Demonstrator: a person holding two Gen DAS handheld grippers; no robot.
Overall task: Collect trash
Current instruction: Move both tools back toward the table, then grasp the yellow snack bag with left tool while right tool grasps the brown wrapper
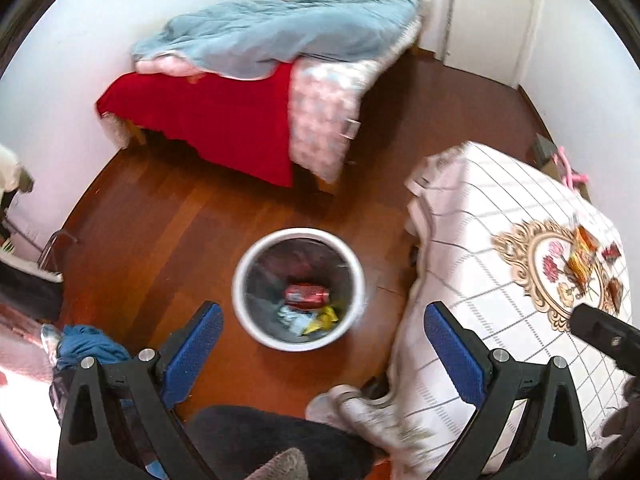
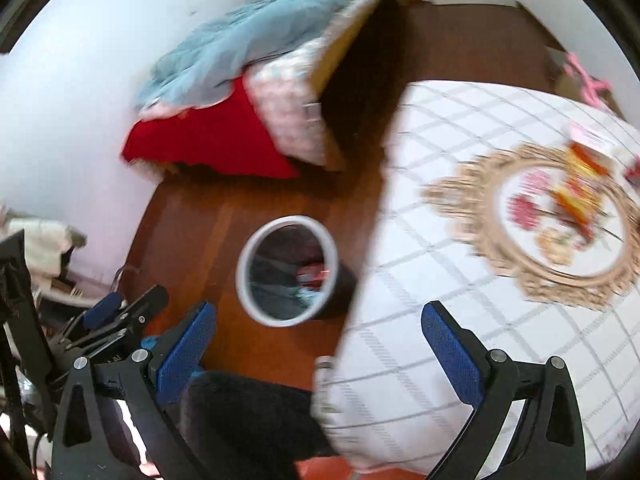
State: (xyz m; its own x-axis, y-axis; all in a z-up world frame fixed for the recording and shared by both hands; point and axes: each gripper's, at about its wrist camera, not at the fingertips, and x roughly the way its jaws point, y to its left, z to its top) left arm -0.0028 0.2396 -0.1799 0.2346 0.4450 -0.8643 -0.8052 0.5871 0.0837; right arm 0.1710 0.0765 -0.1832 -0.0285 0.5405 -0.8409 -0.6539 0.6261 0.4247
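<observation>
A round white-rimmed trash bin [image 1: 299, 236] stands on the wooden floor, holding a red can [image 1: 307, 293] and yellow and pale wrappers [image 1: 320, 319]. My left gripper [image 1: 322, 316] hangs open above the bin's near side, nothing between its blue pads. The right wrist view is blurred. There the bin [image 2: 256, 248] lies ahead left, and my right gripper [image 2: 318, 320] is open and empty over the table's edge. Orange and red wrappers [image 1: 585, 258] lie on the table's flower medallion, blurred wrappers [image 2: 580, 192] at the right of the right wrist view.
A table under a checked white cloth [image 1: 500, 208] fills the right side. A bed with a blue quilt [image 1: 280, 28] and red sheet stands at the back. Blue cloth [image 1: 86, 344] lies at the lower left. A dark trouser leg [image 1: 264, 436] and a shoe [image 1: 348, 408] are below.
</observation>
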